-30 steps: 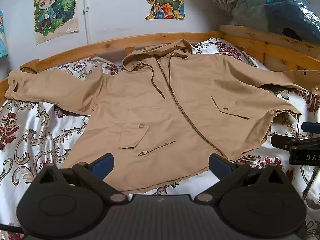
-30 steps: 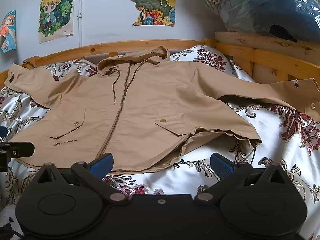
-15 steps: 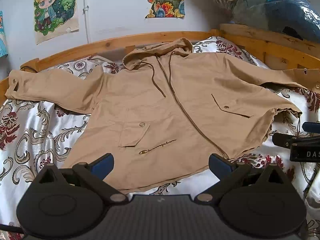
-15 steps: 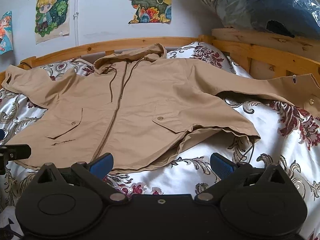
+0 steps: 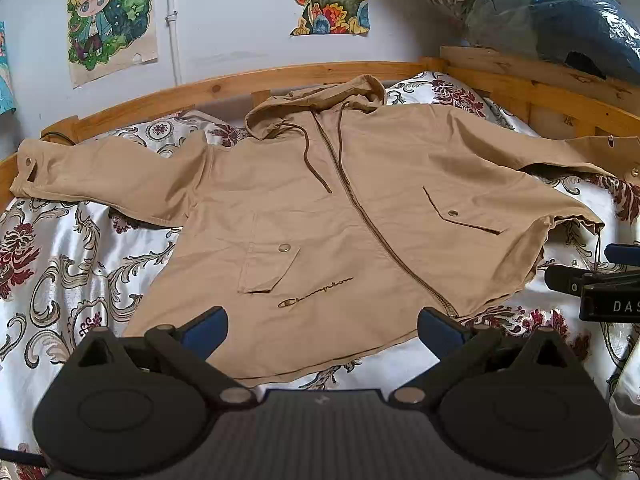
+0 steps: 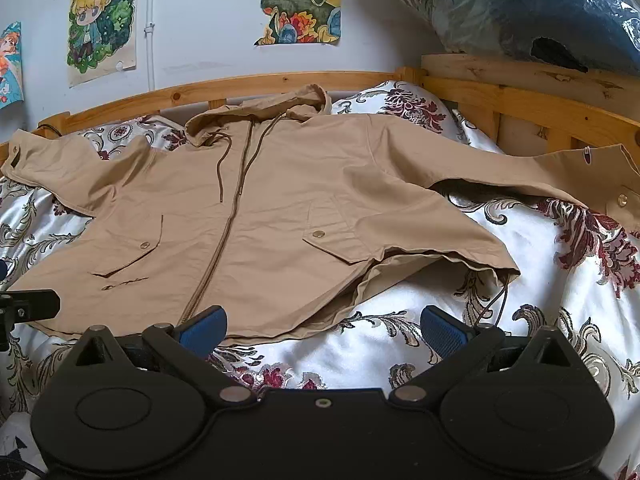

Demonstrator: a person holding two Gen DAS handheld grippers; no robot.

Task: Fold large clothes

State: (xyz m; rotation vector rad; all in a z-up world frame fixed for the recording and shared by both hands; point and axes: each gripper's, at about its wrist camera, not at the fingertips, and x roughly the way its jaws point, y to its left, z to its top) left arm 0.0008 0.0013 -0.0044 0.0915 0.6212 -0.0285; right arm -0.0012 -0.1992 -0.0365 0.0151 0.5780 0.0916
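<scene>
A tan hooded jacket [image 5: 340, 208] lies spread face up on the bed, zipped, with both sleeves stretched out to the sides and its hood by the headboard. My left gripper [image 5: 322, 330] hovers open over the jacket's bottom hem, nothing between its blue pads. The right wrist view shows the same jacket [image 6: 260, 208]; its right hem corner is lifted and rumpled. My right gripper [image 6: 322, 330] is open just below the hem, over the sheet. The right gripper's body [image 5: 600, 284] shows at the left view's right edge.
The bed has a white floral sheet [image 6: 520, 248] and a wooden frame [image 5: 240, 84] along the wall. Bagged bedding [image 6: 540, 4] is stacked on the frame at the far right. Posters hang on the wall [image 5: 112, 20].
Both views have shifted slightly, so the jacket sits a little higher in frame than a second ago. The jacket itself has not moved and both grippers stay open.
</scene>
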